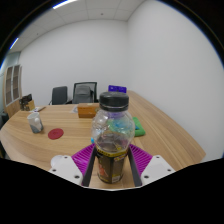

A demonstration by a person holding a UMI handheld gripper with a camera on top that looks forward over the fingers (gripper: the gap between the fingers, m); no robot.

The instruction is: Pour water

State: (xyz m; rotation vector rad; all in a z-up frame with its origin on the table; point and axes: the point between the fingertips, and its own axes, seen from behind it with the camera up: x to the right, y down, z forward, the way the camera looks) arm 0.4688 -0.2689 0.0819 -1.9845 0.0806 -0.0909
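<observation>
Bottle [111, 140] above wooden table [70, 140], white-walled room

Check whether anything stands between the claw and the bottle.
Nothing visible does. The bottle already stands between the fingers of the claw, its dark cap upward. Whether both pads press on it cannot be told.

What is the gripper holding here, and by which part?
A clear bottle with a dark cap, gripped low on its body between the two fingers.
</observation>
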